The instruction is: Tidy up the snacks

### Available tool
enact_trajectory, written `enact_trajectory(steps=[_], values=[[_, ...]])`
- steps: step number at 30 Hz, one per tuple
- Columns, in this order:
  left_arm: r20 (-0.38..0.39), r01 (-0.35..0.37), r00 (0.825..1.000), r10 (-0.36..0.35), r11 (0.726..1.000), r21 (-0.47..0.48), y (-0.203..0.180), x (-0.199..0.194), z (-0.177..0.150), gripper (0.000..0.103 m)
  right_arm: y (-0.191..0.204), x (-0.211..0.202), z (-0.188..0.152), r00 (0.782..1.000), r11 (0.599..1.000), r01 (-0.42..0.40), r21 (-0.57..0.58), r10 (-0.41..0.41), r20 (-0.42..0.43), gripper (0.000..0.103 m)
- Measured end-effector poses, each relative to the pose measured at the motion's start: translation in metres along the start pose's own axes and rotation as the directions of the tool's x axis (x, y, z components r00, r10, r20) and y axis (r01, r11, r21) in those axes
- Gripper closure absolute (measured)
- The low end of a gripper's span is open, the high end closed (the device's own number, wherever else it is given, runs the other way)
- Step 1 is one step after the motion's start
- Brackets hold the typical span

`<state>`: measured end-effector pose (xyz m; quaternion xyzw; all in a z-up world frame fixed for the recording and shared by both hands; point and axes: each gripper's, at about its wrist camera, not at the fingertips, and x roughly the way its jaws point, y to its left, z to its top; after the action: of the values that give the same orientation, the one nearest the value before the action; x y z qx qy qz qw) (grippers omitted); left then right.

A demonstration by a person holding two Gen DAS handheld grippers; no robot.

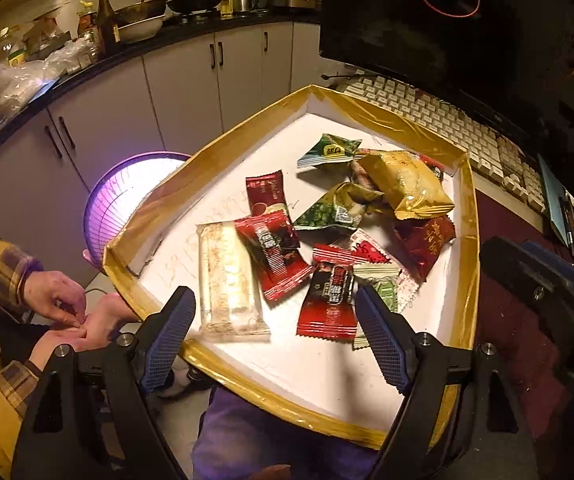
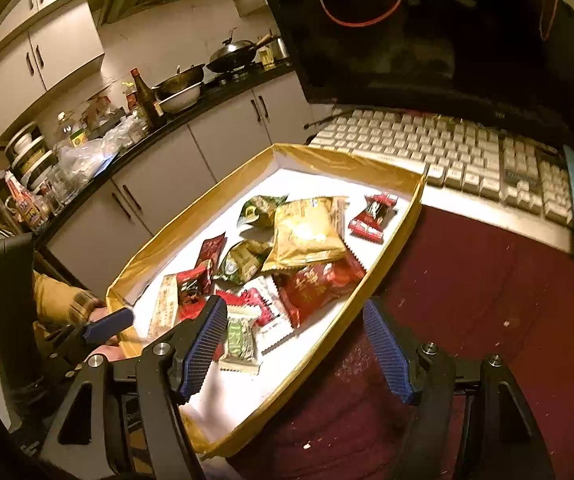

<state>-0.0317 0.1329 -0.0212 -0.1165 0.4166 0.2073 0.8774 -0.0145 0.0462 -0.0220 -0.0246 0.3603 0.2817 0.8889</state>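
Left wrist view: left gripper (image 1: 275,324) spread wide, empty, over the near edge of the gold-rimmed tray (image 1: 474,216); clear wafer packet (image 1: 229,276) lies left, red candy wrappers (image 1: 273,256) centre, gold pouch (image 1: 407,184) right. Right gripper (image 2: 295,328) also spread, empty, straddling the tray's rim beside a green candy (image 2: 240,338).

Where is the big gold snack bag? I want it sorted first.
In both views the gold snack bag lies on the pile at the tray's far, keyboard end, overlapping a green packet.
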Motion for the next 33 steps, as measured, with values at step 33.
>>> enact_trajectory(steps=[33], values=[[0.006,0.024,1.000,-0.024,1.000,0.000,0.006,0.003,-0.003,0.021,0.010,0.004,-0.003,1.000,1.000,-0.003,-0.013,0.002,-0.026,0.030]])
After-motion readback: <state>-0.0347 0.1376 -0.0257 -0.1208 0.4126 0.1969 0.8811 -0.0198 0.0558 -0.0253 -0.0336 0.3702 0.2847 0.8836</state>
